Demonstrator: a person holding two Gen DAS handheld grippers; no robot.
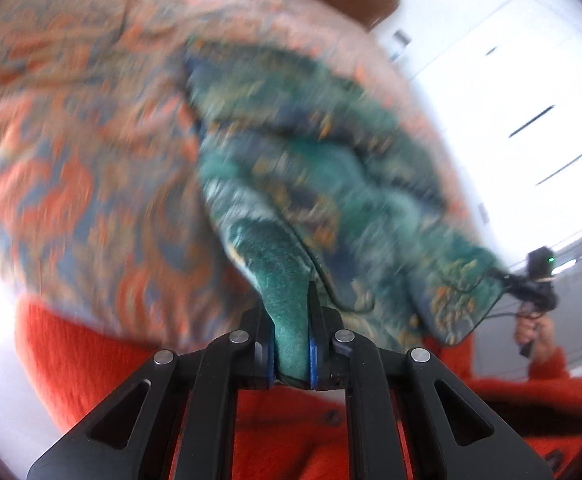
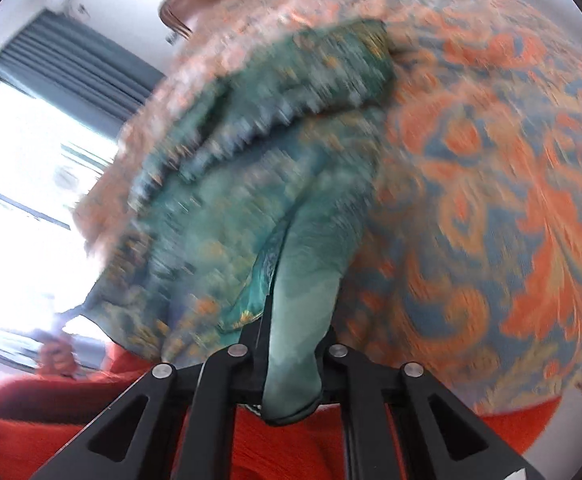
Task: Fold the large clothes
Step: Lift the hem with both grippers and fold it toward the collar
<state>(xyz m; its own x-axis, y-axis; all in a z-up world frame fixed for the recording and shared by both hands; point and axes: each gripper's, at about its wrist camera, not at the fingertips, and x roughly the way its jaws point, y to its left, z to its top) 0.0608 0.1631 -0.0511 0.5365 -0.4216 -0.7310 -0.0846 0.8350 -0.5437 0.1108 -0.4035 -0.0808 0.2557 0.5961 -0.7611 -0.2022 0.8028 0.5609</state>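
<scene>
**Holding the teal garment aloft by two edges, fold not yet made**

Gripping starts on the left: the left gripper [image 1: 293, 344] has its fingers closed on a pinch of the teal patterned garment [image 1: 311, 168], the cloth bunched between the blue pads [image 1: 313, 356]. From there the fabric rises toward 12 o'clock and trails off toward 4 o'clock, where the right gripper [image 1: 539, 280] and the person's right hand [image 1: 533, 330] show small at the far end of the same edge.

Behind the garment spreads an orange-and-blue patterned cover [image 1: 71, 152], seemingly a bed; an orange sweater [image 1: 91, 352] fills the view from 6 to 8 o'clock.

In the right wrist view, the right gripper [image 2: 291, 364] is likewise clamped on a fold of the garment [image 2: 251, 168], a tongue of cloth hanging out below the fingers. The left hand [image 2: 57, 356] appears faintly at 8 o'clock, against a bright window [image 2: 31, 184] with a grey curtain [image 2: 79, 64].

As a judgement, the task is early: the garment hangs between both grippers, apparently being shaken out or carried, with no crease laid and nothing resting flat.

Heavy motion blur smears both views. What kind of garment it is cannot be told, nor how many layers each gripper holds, nor whether its lower part touches the cover.
</scene>
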